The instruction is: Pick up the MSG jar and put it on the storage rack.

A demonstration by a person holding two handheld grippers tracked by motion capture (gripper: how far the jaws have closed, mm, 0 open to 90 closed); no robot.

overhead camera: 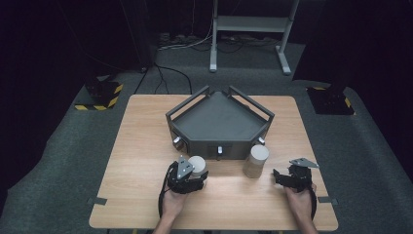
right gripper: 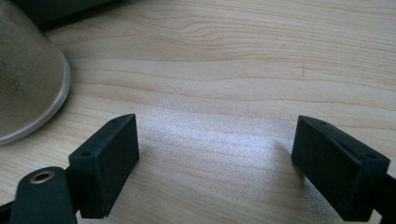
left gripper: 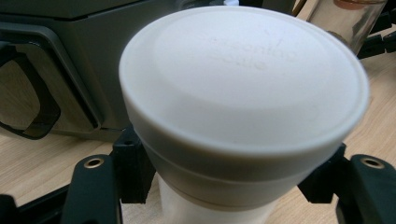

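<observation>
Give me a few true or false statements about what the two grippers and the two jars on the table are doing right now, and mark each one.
1. The left gripper is shut on the white-lidded jar. True.
2. The right gripper grips the second jar. False: its fingers stand open over bare table, the jar apart at its left.
3. Both jars sit inside the grey tray. False: they stand on the table in front of it.
4. The second jar stands upright. True.
5. The tray has walls around it. True.
</observation>
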